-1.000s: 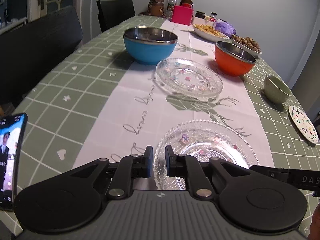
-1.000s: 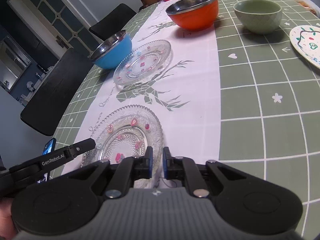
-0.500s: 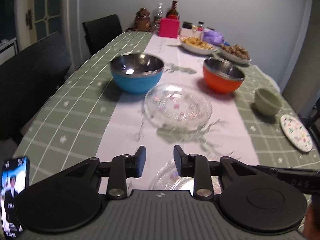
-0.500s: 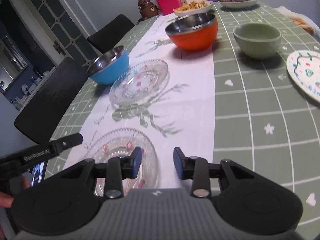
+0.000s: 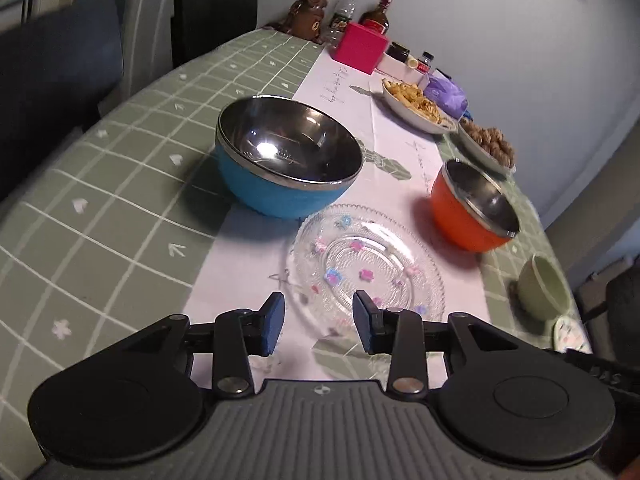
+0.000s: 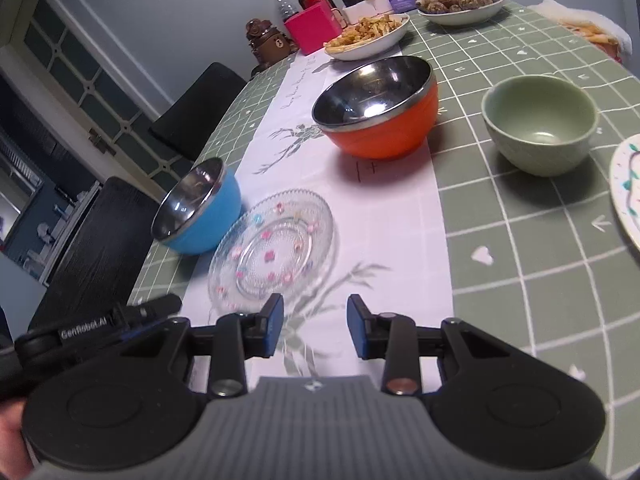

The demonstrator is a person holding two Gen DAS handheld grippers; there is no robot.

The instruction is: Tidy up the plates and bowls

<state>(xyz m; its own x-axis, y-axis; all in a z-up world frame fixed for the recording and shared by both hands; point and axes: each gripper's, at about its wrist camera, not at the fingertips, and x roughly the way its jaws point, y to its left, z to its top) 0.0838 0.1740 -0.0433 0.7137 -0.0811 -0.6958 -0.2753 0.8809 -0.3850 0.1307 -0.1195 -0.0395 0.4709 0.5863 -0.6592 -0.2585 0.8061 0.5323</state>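
Observation:
A clear glass plate with small coloured flowers (image 5: 366,268) lies on the white runner, just ahead of my left gripper (image 5: 318,312). The left jaws are opening and hold nothing; the plate's near rim shows between the fingertips. My right gripper (image 6: 315,312) is open and empty, a little short of the same glass plate (image 6: 274,248). Behind the plate stand a blue steel-lined bowl (image 5: 286,164) (image 6: 200,212) and an orange one (image 5: 474,208) (image 6: 378,108). A green bowl (image 6: 540,124) and a small patterned plate (image 6: 628,188) sit to the right.
Two dishes of food (image 6: 368,38) (image 6: 460,4), a pink box (image 5: 360,52), bottles and a bear figure crowd the table's far end. Black chairs (image 6: 104,240) line the left side. The left tool's black housing (image 6: 100,324) shows in the right wrist view.
Both grippers went from shut to open and moved forward along the table. The nearer glass plate dropped out of view beneath them; the farther glass plate now lies just ahead.

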